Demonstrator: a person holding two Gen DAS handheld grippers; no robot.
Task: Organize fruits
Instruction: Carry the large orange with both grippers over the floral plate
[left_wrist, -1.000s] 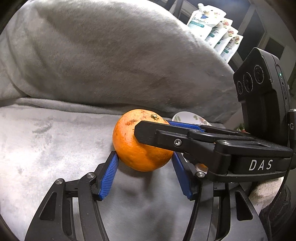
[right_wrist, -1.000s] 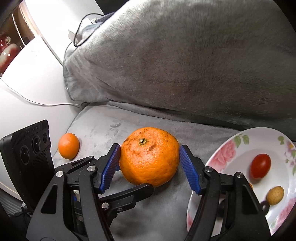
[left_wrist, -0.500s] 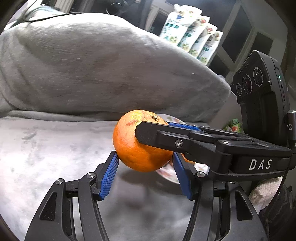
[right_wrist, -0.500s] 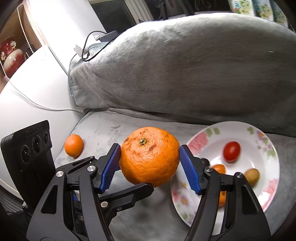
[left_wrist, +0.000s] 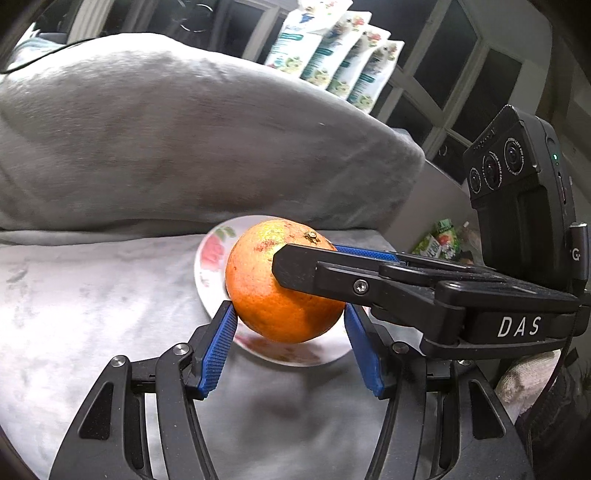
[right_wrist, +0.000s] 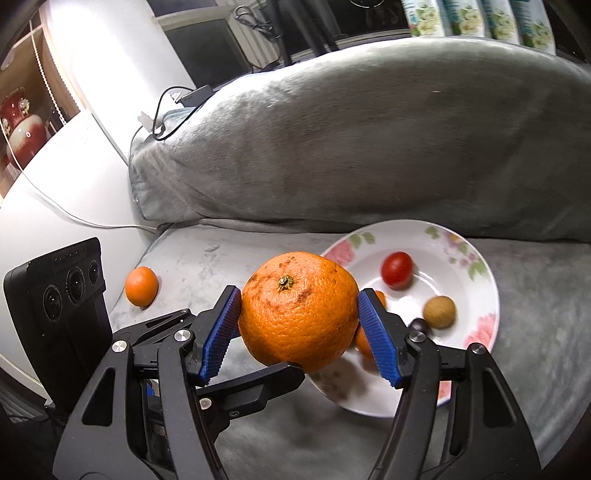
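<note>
A large orange (left_wrist: 269, 295) (right_wrist: 299, 317) hangs above the grey blanket at the near rim of a white flowered plate (left_wrist: 210, 266) (right_wrist: 480, 280). My left gripper (left_wrist: 288, 317) is shut on it, blue pads pressing both sides. My right gripper (right_wrist: 299, 314) grips the same orange crosswise; one of its fingers (left_wrist: 332, 273) lies across the fruit in the left wrist view. The plate holds a red cherry tomato (right_wrist: 397, 268), a brown round fruit (right_wrist: 439, 312) and a small orange fruit (right_wrist: 364, 343), partly hidden. A small tangerine (right_wrist: 141, 286) lies on the blanket to the left.
A big grey pillow (left_wrist: 184, 147) (right_wrist: 369, 147) rises behind the plate. Printed pouches (left_wrist: 332, 55) stand behind it. To the left lie a white surface (right_wrist: 55, 206) and a black cable (right_wrist: 166, 110). Grey blanket (left_wrist: 74, 314) spreads left of the plate.
Both grippers have carried the orange up and to the right, from over the bare blanket to the plate's near rim. Their grip on it has not changed.
</note>
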